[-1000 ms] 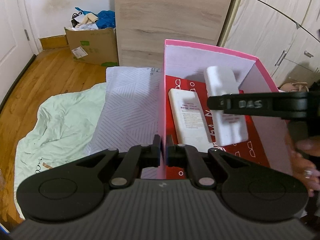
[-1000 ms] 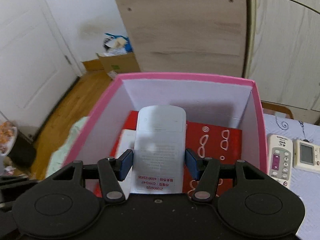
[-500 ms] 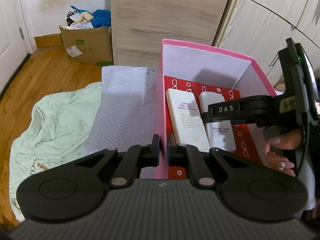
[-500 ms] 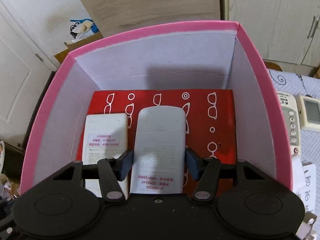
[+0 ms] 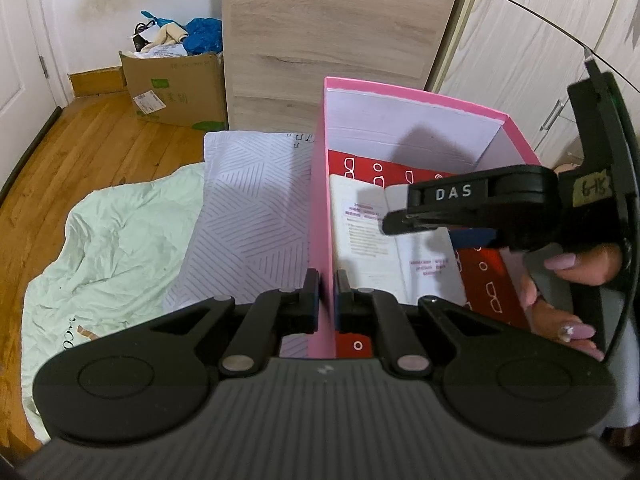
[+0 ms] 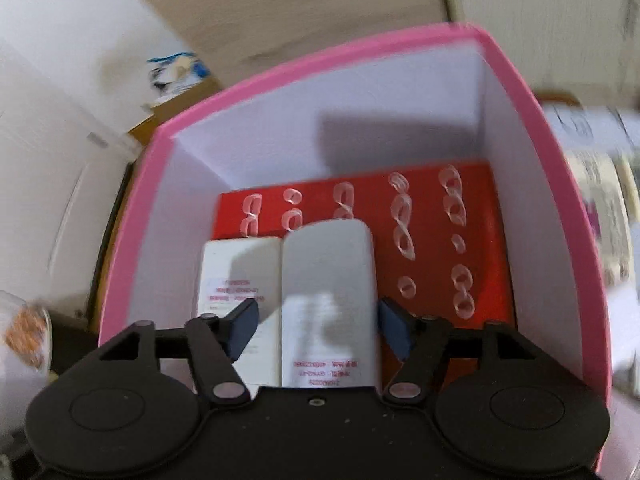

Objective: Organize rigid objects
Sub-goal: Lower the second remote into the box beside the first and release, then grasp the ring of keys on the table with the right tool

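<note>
White remotes (image 6: 328, 280) blurred in pink box (image 6: 516, 92), right tool (image 6: 316, 330) just opening astride one, left tool (image 5: 327, 298) clamping wall

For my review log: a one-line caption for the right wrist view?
Right gripper, jaws just opened, straddles second white remote beside the first in the pink box.

Black gripper (image 5: 327, 295) (blue pads), marked "DAS".

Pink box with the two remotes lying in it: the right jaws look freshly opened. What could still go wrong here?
1. The right gripper has just been opening its jaws, and they still flank the rounded remote closely; pulling out crooked could drag it.
2. A blue pad overhangs the square-cornered remote and might nudge it.
3. The left gripper pinches the pink box wall; a tug could tip it.
</note>
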`<state>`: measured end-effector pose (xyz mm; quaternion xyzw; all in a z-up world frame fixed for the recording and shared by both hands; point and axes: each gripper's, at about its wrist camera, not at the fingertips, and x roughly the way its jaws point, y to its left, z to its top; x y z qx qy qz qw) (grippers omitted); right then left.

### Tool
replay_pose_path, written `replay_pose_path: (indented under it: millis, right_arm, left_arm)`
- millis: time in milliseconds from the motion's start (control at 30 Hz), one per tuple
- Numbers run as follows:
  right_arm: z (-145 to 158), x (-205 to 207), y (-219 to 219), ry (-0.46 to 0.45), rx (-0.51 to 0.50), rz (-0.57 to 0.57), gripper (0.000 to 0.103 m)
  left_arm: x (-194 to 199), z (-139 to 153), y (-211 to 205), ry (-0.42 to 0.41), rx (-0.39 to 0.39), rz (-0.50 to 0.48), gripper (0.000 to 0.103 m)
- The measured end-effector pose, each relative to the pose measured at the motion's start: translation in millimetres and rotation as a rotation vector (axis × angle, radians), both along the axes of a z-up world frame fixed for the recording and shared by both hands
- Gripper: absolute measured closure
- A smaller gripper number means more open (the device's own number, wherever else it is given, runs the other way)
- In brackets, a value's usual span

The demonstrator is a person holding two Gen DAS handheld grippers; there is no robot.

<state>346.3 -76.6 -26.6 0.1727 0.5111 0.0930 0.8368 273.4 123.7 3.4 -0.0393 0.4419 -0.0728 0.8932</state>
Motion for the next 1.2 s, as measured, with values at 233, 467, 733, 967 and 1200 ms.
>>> replay_pose_path:
  millis: [233,467,733,967,1200]
  right_arm:
    - [57.8,-44.3,-2.5,-0.261,-0.038,0.141,0.031]
    - [100.7,-97.0,-48.4,-0.499,-0.11,0.198,0.016]
    - [88.2,-102.2,-134.5,-0.448,-0.177,0.042,0.008]
    - [76.0,-124.4,-147.0,-0.429,-0.205,0.206,0.009]
    - [57.8,-157.5,-145.6,-0.414,-0.297,0.383,0.017]
  left_arm:
    - [0.5,-0.1,-0.7,0.004,0.003,0.002,0.097]
    - [0.5,0.2,-1.6,0.007,0.002,0.009,0.097]
    - [1.1,0.7,-4.0,0.011,0.017,0.015,0.097]
    - [1.3,-0.3,-1.4,0.024,-0.002,0.011,0.097]
    - [1.8,-0.6,-1.7,0.024,0.001,0.003,0.097]
